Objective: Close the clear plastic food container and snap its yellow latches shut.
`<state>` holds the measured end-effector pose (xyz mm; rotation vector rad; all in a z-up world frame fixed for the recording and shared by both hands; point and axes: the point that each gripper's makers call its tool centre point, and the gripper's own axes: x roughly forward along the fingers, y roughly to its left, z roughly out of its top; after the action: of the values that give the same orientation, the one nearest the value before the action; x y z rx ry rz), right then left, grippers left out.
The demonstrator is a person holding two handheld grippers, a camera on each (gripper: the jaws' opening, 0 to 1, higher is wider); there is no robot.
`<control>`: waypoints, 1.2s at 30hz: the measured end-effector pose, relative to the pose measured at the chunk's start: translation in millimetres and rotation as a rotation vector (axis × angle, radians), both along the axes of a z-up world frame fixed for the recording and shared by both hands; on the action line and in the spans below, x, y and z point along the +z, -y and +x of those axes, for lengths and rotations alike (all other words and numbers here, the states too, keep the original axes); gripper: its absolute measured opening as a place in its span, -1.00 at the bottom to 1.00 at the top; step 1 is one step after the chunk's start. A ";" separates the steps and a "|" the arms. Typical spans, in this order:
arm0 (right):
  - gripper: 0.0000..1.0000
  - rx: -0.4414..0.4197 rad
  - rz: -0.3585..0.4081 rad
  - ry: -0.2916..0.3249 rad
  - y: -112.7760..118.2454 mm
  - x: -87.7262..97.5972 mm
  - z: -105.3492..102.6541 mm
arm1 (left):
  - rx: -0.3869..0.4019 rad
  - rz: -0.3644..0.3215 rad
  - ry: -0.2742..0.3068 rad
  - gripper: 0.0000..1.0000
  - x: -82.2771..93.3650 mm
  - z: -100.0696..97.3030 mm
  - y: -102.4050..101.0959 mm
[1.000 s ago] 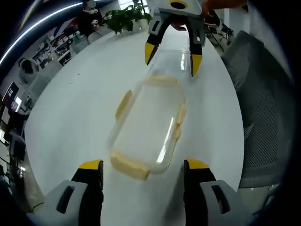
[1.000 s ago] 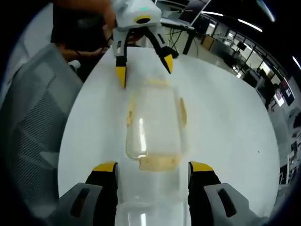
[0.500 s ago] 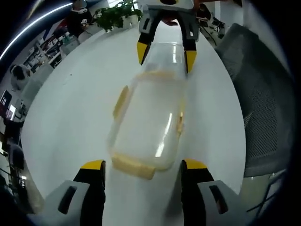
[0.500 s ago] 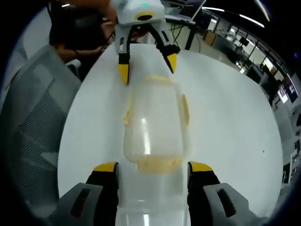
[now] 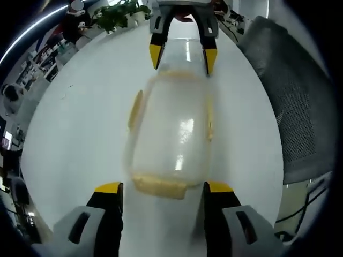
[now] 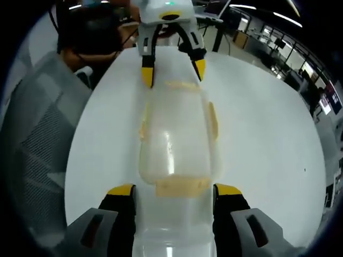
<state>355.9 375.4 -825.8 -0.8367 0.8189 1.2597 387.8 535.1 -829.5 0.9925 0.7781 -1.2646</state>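
Left gripper view looks along the left gripper (image 5: pixel 159 188), whose two yellow-tipped jaws stand spread apart at the near end of the clear plastic food container (image 5: pixel 170 131). That container lies on the white table (image 5: pixel 80 123), its long axis running away from the camera, and it serves as the landmark for everything else. One yellow latch (image 5: pixel 158 186) hangs at the container's near short end, between the spread jaws but apart from both. Another yellow latch (image 5: pixel 135 108) sits on the container's long left side, and a thinner strip of yellow shows on the opposite long side. Beyond the container's far end the right gripper (image 5: pixel 181 57) points toward the camera, jaws also parted, their yellow tips just at the far rim. A grey mesh chair (image 5: pixel 292 101) stands to the right of the container, past the table edge, and a green plant (image 5: pixel 119 13) shows well beyond the far end.

Right gripper view gives the reverse angle: the right gripper (image 6: pixel 174 189) has its jaws wide apart with the container (image 6: pixel 177 139) lying between and ahead of them, a yellow latch (image 6: pixel 182 187) at the near end between the tips. The left gripper (image 6: pixel 172 72) faces back from the far end, its tips just at the rim. Whether any jaw actually touches the plastic cannot be told. The lid appears to be resting over the base, though its clear plastic makes the seating hard to judge
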 end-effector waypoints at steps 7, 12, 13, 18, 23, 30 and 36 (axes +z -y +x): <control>0.13 0.009 -0.008 -0.008 0.5 -3.9 0.7 | -0.053 0.030 -0.037 0.10 -1.9 -2.9 0.6; 0.13 0.012 -0.006 -0.027 -1.1 -7.4 -0.4 | -0.083 0.043 -0.071 0.01 -3.4 -4.7 1.3; 0.13 0.013 -0.007 -0.031 -1.1 -8.2 -0.7 | -0.088 0.045 -0.076 0.00 -3.7 -5.3 1.4; 0.09 0.023 -0.018 -0.038 -1.6 -11.2 -0.2 | -0.111 0.052 -0.095 -0.04 -5.6 -5.5 1.4; 0.04 0.025 -0.021 -0.045 -1.2 -13.7 0.0 | -0.123 0.049 -0.114 -0.15 -5.9 -6.2 2.4; -0.06 0.023 -0.022 -0.051 -0.7 -13.0 0.4 | -0.133 0.056 -0.127 -0.20 -6.0 -7.9 2.7; -0.15 0.012 -0.025 -0.054 -0.3 -13.2 2.4 | -0.128 0.060 -0.128 -0.20 -6.7 -7.9 2.2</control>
<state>358.3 375.7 -839.0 -0.8322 0.8756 1.2899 379.9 532.9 -836.2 1.0306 0.8663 -1.4331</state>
